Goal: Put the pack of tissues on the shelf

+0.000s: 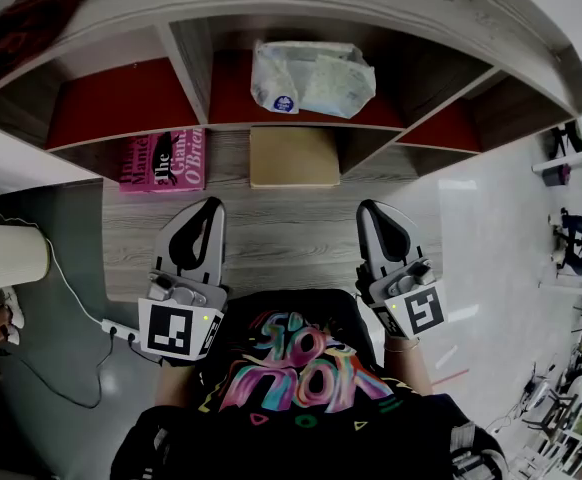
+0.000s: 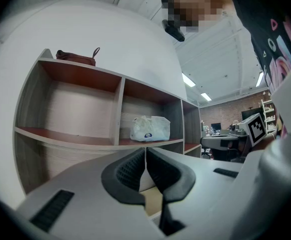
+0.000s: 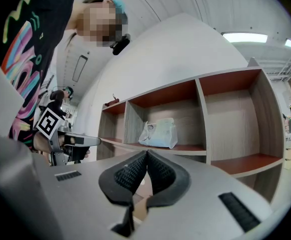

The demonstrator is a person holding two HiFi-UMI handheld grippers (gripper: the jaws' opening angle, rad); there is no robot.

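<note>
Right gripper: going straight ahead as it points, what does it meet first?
Likely the shelf board's front edge, just under the pack of tissues; depth is unclear.

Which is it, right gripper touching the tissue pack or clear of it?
Apart. Head view shows the right gripper shut, well short of the tissue pack lying in the middle shelf compartment, open gap between them.
</note>
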